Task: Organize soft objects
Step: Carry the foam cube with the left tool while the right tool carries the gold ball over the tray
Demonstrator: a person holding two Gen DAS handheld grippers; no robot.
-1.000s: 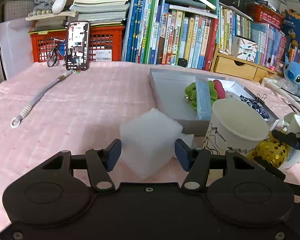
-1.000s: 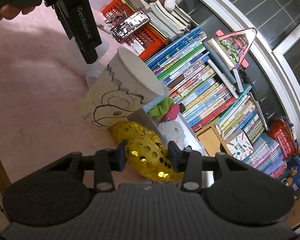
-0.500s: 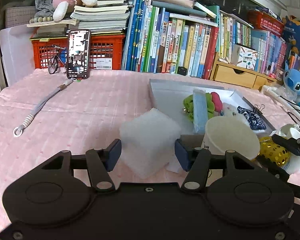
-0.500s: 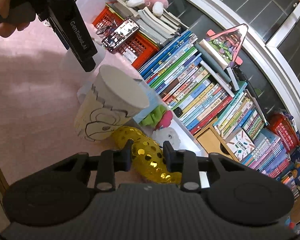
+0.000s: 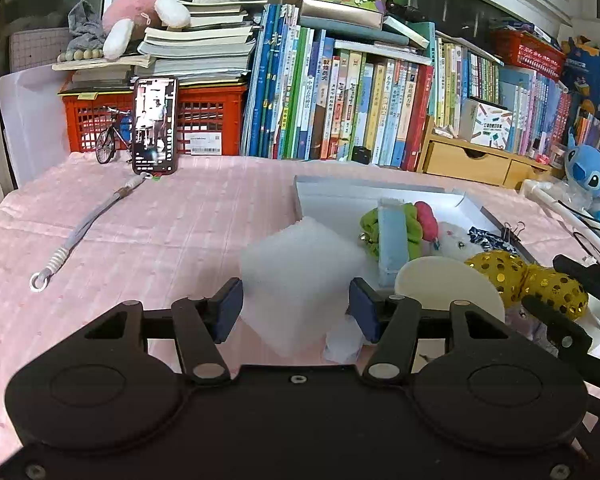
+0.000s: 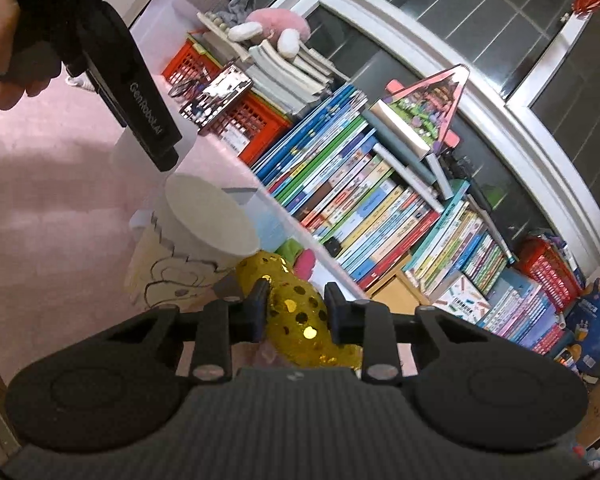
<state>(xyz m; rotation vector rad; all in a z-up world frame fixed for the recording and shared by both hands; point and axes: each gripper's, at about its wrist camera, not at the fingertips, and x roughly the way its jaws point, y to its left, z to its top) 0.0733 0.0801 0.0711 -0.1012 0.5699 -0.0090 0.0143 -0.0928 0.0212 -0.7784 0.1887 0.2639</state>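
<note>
Holding 2 soft things ready for the grey tray (image 5: 340, 194): the left gripper (image 5: 296, 308) is squeezing a white foam block (image 5: 300, 268), while the right gripper (image 6: 296, 312) is pinching a gold sequin toy (image 6: 300, 320) beside the paper cup (image 6: 204, 216).

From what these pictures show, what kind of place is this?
Probably a home study or a child's room: a long row of children's books, plush toys and a table under a pink cloth.

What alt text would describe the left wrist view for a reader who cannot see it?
The left gripper holds a white foam block above a pink tablecloth. To its right, a grey tray contains soft toys, with a paper cup nearby.
</note>
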